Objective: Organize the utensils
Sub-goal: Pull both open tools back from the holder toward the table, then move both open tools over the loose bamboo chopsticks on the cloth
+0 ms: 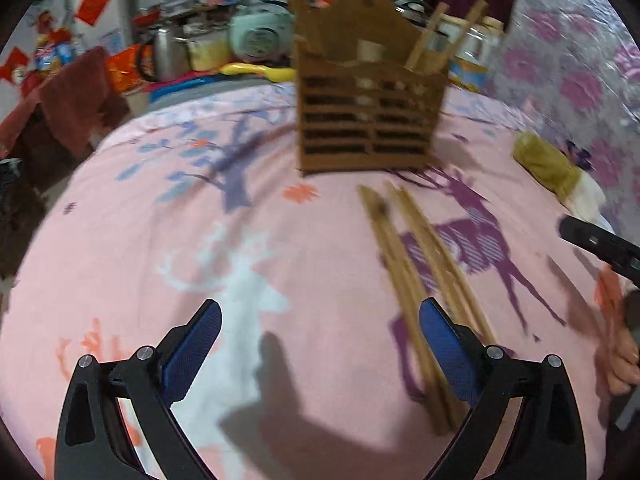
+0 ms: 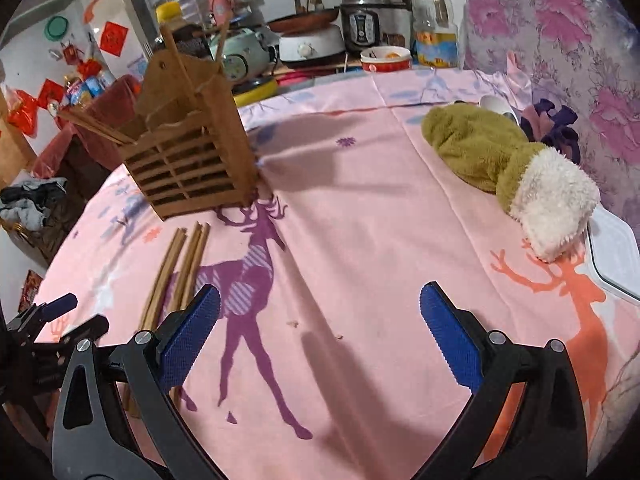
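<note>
Left wrist view: the left gripper [image 1: 320, 352] hovers with fingers spread wide over the pink deer-print bed sheet [image 1: 280, 240], holding nothing. Loose chopsticks [image 1: 416, 276] lie just beside its right finger, running toward the wooden holder [image 1: 368, 120], which stands upright farther back. The right gripper [image 2: 320, 344] is likewise spread and empty, open sheet ahead, a plush toy [image 2: 504, 164] near the far right edge.

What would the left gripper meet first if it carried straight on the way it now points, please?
Probably nothing but the pink tablecloth: the open left gripper aims between its fingers at bare cloth. The loose chopsticks lie just right of that line, the wooden holder farther off. Depth is uncertain.
</note>
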Action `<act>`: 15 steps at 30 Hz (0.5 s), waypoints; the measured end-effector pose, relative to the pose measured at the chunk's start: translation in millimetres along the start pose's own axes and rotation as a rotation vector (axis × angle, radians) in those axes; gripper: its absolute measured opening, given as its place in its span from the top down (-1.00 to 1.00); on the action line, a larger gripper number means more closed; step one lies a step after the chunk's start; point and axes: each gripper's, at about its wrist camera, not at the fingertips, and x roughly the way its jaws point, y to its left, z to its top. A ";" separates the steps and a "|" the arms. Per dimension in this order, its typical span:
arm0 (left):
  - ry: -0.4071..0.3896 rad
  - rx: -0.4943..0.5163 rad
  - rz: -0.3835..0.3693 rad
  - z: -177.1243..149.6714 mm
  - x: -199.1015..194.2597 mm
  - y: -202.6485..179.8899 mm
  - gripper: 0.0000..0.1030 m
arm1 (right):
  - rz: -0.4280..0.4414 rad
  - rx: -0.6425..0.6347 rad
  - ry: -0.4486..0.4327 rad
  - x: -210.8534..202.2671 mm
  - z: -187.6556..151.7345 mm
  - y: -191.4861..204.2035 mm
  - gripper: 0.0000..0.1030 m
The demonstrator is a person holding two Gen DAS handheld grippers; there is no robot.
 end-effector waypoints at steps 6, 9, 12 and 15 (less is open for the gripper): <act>0.049 0.022 -0.036 0.1 14.8 -14.7 -0.89 | -0.006 0.005 -0.012 -3.4 2.0 -1.2 -0.88; 0.085 -0.002 -0.060 5.5 26.0 -16.5 -0.89 | 0.003 0.023 -0.011 -3.9 3.0 -5.0 -0.88; 0.110 -0.004 -0.059 10.1 37.0 -20.1 -0.89 | 0.027 0.051 0.008 -1.0 3.7 -9.5 -0.88; 0.136 0.021 0.022 14.2 53.5 -24.1 -0.89 | 0.043 0.071 0.021 1.9 3.6 -11.9 -0.88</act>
